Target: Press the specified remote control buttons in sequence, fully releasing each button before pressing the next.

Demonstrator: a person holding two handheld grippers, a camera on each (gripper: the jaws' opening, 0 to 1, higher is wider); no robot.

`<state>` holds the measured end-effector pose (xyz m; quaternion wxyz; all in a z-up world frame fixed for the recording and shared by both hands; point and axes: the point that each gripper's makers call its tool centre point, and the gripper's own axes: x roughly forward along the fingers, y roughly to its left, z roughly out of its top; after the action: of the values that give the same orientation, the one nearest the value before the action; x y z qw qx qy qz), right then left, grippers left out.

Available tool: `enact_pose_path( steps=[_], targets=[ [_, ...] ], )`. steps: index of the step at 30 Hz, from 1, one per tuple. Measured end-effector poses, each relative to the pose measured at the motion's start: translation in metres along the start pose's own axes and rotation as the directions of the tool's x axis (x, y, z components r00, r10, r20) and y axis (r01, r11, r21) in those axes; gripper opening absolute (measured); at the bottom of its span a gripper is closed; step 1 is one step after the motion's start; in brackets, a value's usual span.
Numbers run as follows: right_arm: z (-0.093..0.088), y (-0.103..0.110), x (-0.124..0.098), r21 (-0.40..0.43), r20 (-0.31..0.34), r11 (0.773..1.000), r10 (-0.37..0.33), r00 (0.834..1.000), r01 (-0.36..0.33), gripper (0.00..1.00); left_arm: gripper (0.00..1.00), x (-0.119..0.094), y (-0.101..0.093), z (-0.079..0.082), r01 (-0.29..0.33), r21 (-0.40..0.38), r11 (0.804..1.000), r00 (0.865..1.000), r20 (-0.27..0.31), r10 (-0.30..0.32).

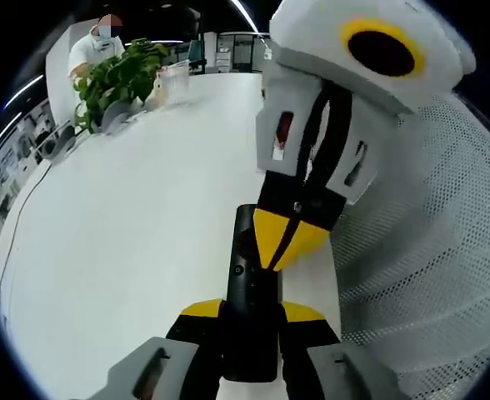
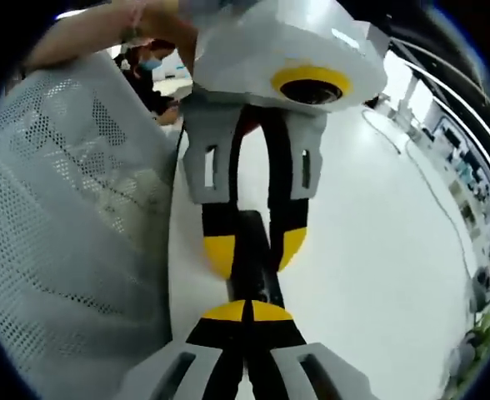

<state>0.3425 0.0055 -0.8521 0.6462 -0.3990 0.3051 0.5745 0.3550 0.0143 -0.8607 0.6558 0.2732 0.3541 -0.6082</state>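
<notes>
Now the slim black rectangular remote control [image 1: 251, 300] lies lengthwise between the yellow-tipped jaws of the left hand-held gripper [image 1: 252, 312], which are closed against its two long sides and grip its near end; its far end points away over the plain white table [image 1: 128, 233]; in the right gripper view the same remote [image 2: 247, 250] runs from the left hand-held gripper [image 2: 253, 250] down toward the viewer, clamped between that gripper's yellow tips. From the right, the right hand-held gripper [image 1: 288, 242] comes down onto the remote's upper face, its two yellow tips drawn together into one point that touches the remote about midway along its length; seen from its own camera, the right hand-held gripper [image 2: 247, 311] has its jaws shut with the tips meeting, right over the remote's near part. Beside both tools stands a white perforated mesh panel [image 1: 428, 250], curved and just next to the table's edge [image 2: 70, 217]. Farther off on the table sits a leafy green potted plant [image 1: 116, 79], and behind it a person in a white top [image 1: 91, 46]; another person's bare arm [image 2: 87, 33] reaches in above the left tool.
</notes>
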Motion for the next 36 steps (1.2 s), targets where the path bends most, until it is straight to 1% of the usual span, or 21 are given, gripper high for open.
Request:
enact_pose_path(
  steps=[1,3,4,5,7,9,12,13,17,18,22,24,25,26,27,28,29,30,32,35,36],
  targets=[
    [0.001,0.003,0.002,0.006,-0.003,1.0,0.004,1.0,-0.004,0.0,0.25,0.0,0.0,0.0,0.0,0.004,1.0,1.0,-0.002,0.0],
    [0.0,0.002,0.002,-0.058,-0.02,0.998,0.002,1.0,-0.004,0.0,0.25,0.0,0.0,0.0,0.0,0.008,1.0,1.0,-0.004,0.0],
    [0.0,0.002,0.002,-0.076,-0.025,0.997,-0.001,1.0,-0.001,0.0,0.25,0.0,0.0,0.0,0.0,0.008,1.0,1.0,-0.005,0.0],
    [0.0,0.002,0.002,-0.118,-0.034,0.993,-0.008,0.999,0.004,0.0,0.25,0.0,0.0,0.0,0.0,0.009,1.0,1.0,-0.004,0.0],
    [0.0,0.003,0.003,-0.129,-0.043,0.992,-0.01,0.999,0.004,0.0,0.25,0.0,0.0,0.0,0.0,0.012,1.0,1.0,-0.006,0.0],
    [0.001,0.003,0.004,-0.116,-0.05,0.993,0.0,0.999,-0.006,0.0,0.25,0.0,0.0,0.001,0.004,-0.016,1.0,1.0,0.001,-0.004],
    [0.001,0.002,0.005,-0.122,-0.063,0.992,0.004,0.998,-0.012,0.0,0.25,0.0,0.0,0.0,0.007,-0.003,1.0,1.0,-0.002,-0.007],
    [0.001,0.002,0.005,-0.17,-0.072,0.985,-0.006,0.997,-0.007,0.0,0.25,0.0,0.0,0.0,0.007,0.0,1.0,1.0,-0.004,-0.007],
    [0.0,0.005,0.006,-0.208,-0.079,0.978,-0.022,0.997,0.005,0.0,0.25,0.0,0.0,0.0,0.004,0.003,1.0,1.0,-0.008,-0.004],
    [0.0,0.004,0.005,-0.256,-0.096,0.967,-0.028,0.995,0.002,0.0,0.25,0.0,0.0,0.0,0.004,0.003,1.0,1.0,-0.008,-0.004],
    [0.0,0.005,0.006,-0.348,-0.132,0.937,-0.061,0.989,0.011,0.0,0.25,0.0,-0.001,0.0,0.005,0.009,1.0,1.0,-0.017,-0.005],
    [0.0,0.004,0.006,-0.304,-0.122,0.952,-0.058,0.991,0.018,0.0,0.25,0.0,-0.001,0.0,0.004,0.009,1.0,1.0,-0.017,-0.004],
    [0.001,0.004,0.006,-0.236,-0.1,0.972,-0.046,0.994,0.021,0.0,0.25,0.0,-0.001,0.0,0.003,0.009,1.0,1.0,-0.016,-0.003],
    [0.002,0.004,0.005,-0.138,-0.068,0.99,-0.026,0.997,0.016,0.0,0.25,0.0,-0.001,0.0,0.001,0.009,1.0,1.0,-0.013,-0.001],
    [0.002,0.003,0.004,-0.065,-0.043,0.998,-0.012,0.999,0.009,0.0,0.25,0.0,-0.001,0.0,0.0,0.009,1.0,1.0,-0.011,0.0],
    [0.002,0.001,0.003,0.023,-0.012,1.0,0.008,1.0,-0.007,0.0,0.25,0.0,-0.001,-0.001,-0.002,0.01,1.0,1.0,-0.008,0.002],
    [0.002,0.0,0.002,0.075,0.004,0.997,0.019,1.0,-0.019,0.0,0.25,0.0,-0.001,-0.001,-0.003,0.01,1.0,1.0,-0.006,0.003],
    [0.0,-0.003,0.001,0.098,0.001,0.995,0.013,1.0,-0.013,0.0,0.25,0.0,-0.001,0.0,-0.004,0.009,1.0,1.0,-0.003,0.004],
    [-0.002,-0.01,0.0,0.064,-0.02,0.998,-0.022,1.0,0.023,0.0,0.25,0.0,-0.001,0.0,-0.005,0.012,1.0,1.0,-0.001,0.005],
    [0.001,-0.01,0.002,0.07,-0.021,0.998,0.003,1.0,-0.001,0.0,0.25,0.0,-0.001,0.0,-0.006,0.015,1.0,1.0,-0.002,0.006],
    [0.0,-0.011,0.002,0.062,-0.034,0.998,0.013,0.999,-0.011,0.0,0.25,0.0,-0.001,0.0,-0.005,0.013,1.0,1.0,-0.002,0.005]
  ],
)
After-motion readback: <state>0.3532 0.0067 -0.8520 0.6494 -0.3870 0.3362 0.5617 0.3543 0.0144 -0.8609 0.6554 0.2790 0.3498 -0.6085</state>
